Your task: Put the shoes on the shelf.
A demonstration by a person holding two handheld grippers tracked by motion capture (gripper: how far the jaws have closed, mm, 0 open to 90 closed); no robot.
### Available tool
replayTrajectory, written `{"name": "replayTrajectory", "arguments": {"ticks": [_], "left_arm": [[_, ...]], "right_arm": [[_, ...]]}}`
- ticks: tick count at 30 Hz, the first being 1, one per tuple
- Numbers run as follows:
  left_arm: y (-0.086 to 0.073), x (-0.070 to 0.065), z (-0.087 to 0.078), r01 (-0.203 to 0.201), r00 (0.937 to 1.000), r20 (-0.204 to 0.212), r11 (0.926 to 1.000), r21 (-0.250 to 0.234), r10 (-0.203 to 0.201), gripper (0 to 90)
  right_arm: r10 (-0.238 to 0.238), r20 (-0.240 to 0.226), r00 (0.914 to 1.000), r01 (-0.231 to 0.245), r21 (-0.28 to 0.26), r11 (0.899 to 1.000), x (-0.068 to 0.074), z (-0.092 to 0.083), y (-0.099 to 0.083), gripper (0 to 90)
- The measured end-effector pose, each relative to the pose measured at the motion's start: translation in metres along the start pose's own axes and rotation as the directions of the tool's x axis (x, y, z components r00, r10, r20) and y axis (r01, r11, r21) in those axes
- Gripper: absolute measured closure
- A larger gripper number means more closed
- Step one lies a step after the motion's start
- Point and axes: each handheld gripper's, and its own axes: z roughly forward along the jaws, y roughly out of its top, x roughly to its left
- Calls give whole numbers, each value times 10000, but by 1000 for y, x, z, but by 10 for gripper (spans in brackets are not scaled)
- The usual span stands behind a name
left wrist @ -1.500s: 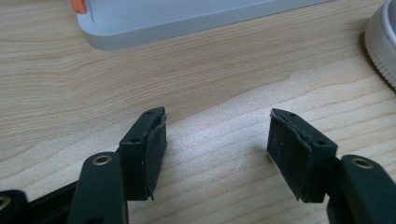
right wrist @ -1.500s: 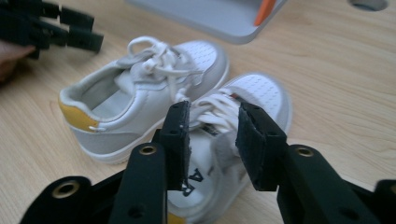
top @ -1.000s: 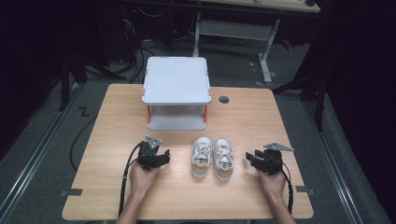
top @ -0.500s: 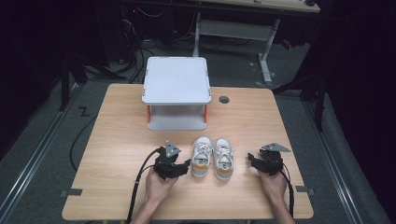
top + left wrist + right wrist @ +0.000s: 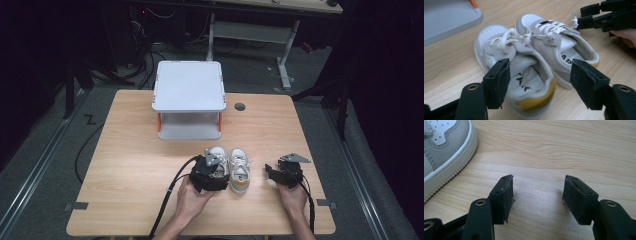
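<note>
A pair of small white and grey sneakers with yellow heels stands side by side on the wooden table (image 5: 135, 165). In the high view my left gripper (image 5: 217, 172) hovers over the heel of the left sneaker (image 5: 216, 154). In the left gripper view its jaws (image 5: 541, 85) have just been opening and stand wide on either side of that sneaker's heel (image 5: 534, 100); the pads do not press on it. The right sneaker (image 5: 239, 172) (image 5: 556, 42) lies beside it. My right gripper (image 5: 270, 171) (image 5: 537, 192) rests right of the pair. Its jaws have been opening and hold nothing.
A white two-level shelf with orange posts (image 5: 189, 87) (image 5: 446, 17) stands at the table's back middle. A round cable hole (image 5: 240, 106) lies right of it. Black cables trail from both grippers toward the front edge. Bare wood stretches to the left.
My left gripper has moved right and risen from bare table to above the left sneaker's heel. The right gripper has stayed where it was.
</note>
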Motion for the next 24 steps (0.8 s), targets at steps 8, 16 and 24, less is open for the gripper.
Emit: {"name": "replayTrajectory", "arguments": {"ticks": [8, 16, 24], "left_arm": [[11, -13, 16, 611, 9979, -219, 9978, 255, -606, 307], [11, -18, 19, 1000, 9944, -394, 9929, 640, -976, 351], [13, -14, 30, 1344, 9906, -383, 9872, 855, -1316, 369]], "right_arm": [[-23, -10, 10000, 23, -10, 10000, 0, 0, 0, 415], [-26, -12, 10000, 26, -8, 10000, 0, 0, 0, 415], [-9, -13, 10000, 9, 2, 10000, 0, 0, 0, 413]]}}
